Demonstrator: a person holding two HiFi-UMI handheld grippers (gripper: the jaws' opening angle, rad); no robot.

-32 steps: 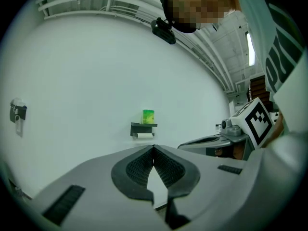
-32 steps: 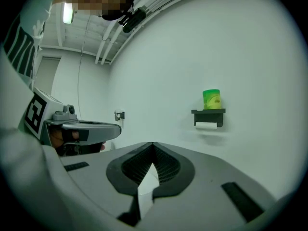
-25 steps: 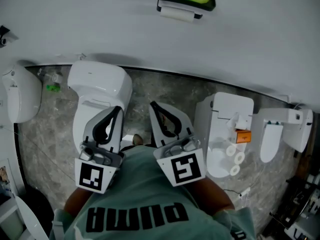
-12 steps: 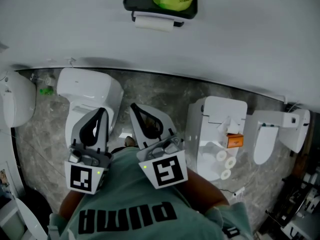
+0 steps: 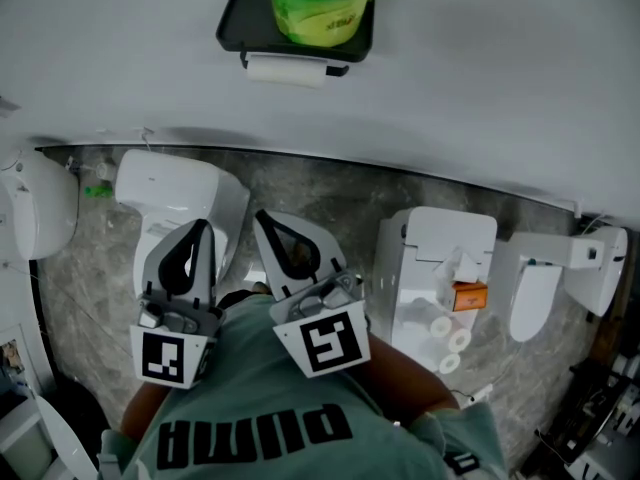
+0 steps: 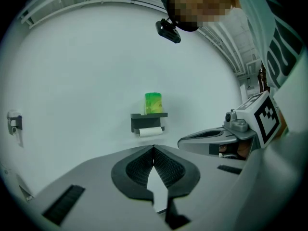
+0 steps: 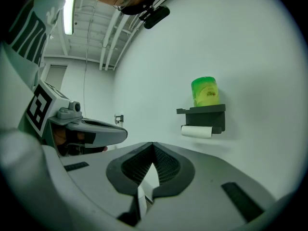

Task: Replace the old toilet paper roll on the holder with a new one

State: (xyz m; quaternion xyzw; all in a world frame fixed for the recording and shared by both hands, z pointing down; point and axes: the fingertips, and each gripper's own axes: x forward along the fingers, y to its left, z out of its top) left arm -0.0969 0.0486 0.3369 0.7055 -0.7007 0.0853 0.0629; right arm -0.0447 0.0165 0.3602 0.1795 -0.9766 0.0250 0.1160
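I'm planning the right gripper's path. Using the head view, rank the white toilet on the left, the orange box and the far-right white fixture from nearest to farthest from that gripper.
From the right gripper:
1. White toilet: just left of the gripper's tip.
2. Orange box: well off to the right.
3. White fixture: beyond the box, at the far right.

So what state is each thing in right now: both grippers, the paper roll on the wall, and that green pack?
Left gripper: jaws shut, nothing between them.
Right gripper: jaws shut, nothing between them.
Paper roll: mounted under the black holder, looks thin.
Green pack: upright on the holder's shelf.
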